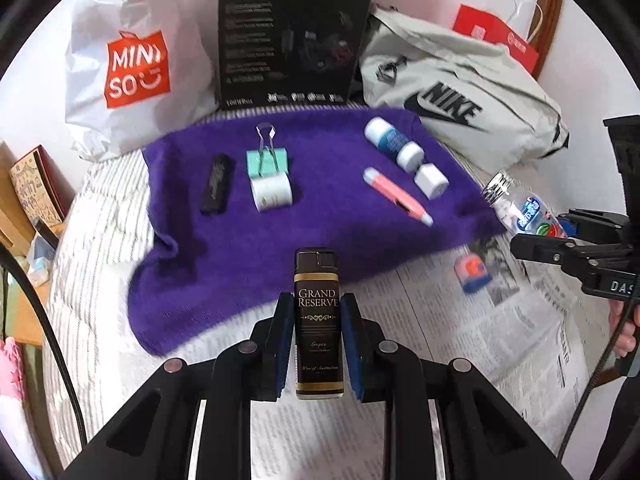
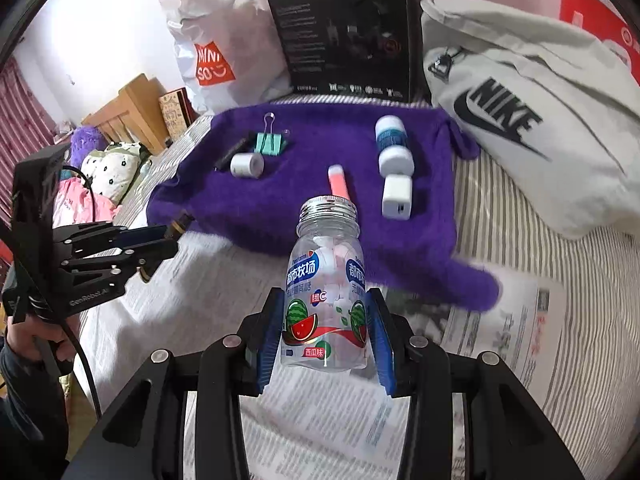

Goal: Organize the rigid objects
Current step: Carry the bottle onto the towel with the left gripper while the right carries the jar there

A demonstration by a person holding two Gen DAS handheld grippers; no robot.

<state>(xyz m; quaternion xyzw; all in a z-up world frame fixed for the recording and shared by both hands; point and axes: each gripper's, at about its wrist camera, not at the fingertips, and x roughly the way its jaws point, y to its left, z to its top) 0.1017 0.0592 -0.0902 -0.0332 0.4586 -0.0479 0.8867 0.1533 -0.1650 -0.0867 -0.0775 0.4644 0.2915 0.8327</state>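
Note:
My left gripper (image 1: 318,312) is shut on a dark "Grand Reserve" lighter (image 1: 318,320), held above the front edge of the purple cloth (image 1: 224,248). My right gripper (image 2: 326,316) is shut on a clear watermelon candy bottle (image 2: 326,292) with a silver cap; the bottle also shows in the left wrist view (image 1: 520,208). On the cloth lie a black bar (image 1: 216,184), a teal binder clip (image 1: 267,158), a white roll (image 1: 272,191), a pink pen (image 1: 396,195), a blue-white bottle (image 1: 394,142) and a white charger cube (image 1: 431,181).
Newspaper (image 1: 500,320) covers the striped bed in front, with a small orange-blue object (image 1: 472,274) on it. Behind the cloth stand a Miniso bag (image 1: 136,60), a black box (image 1: 292,36) and a grey Nike bag (image 1: 460,92). Wooden furniture (image 2: 132,108) is left.

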